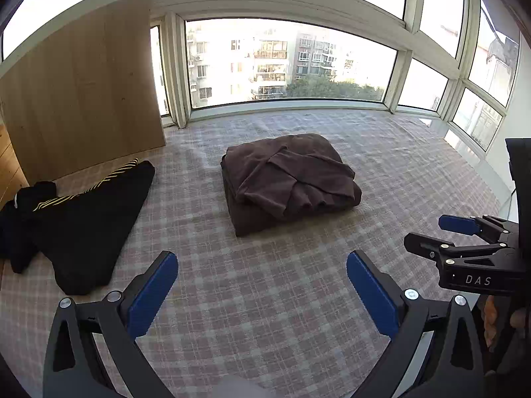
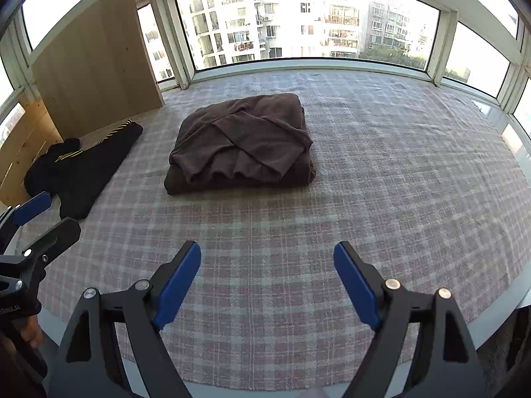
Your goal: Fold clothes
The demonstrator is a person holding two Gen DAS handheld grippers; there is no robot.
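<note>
Left wrist view: two empty, wide-open tongs [image 1: 262, 293] [image 2: 267, 283], one folded brown garment [image 1: 288, 179], perhaps one black garment [image 1: 86, 229].

A bay of large white-framed windows [image 1: 288, 63] wraps the far and right sides. Bright daylight enters; apartment blocks [image 2: 275, 23] and trees are visible outside. A pink-and-grey plaid cover [image 2: 381, 182] spreads across the surface below. A light wooden cabinet [image 1: 83, 89] stands at the left.
</note>
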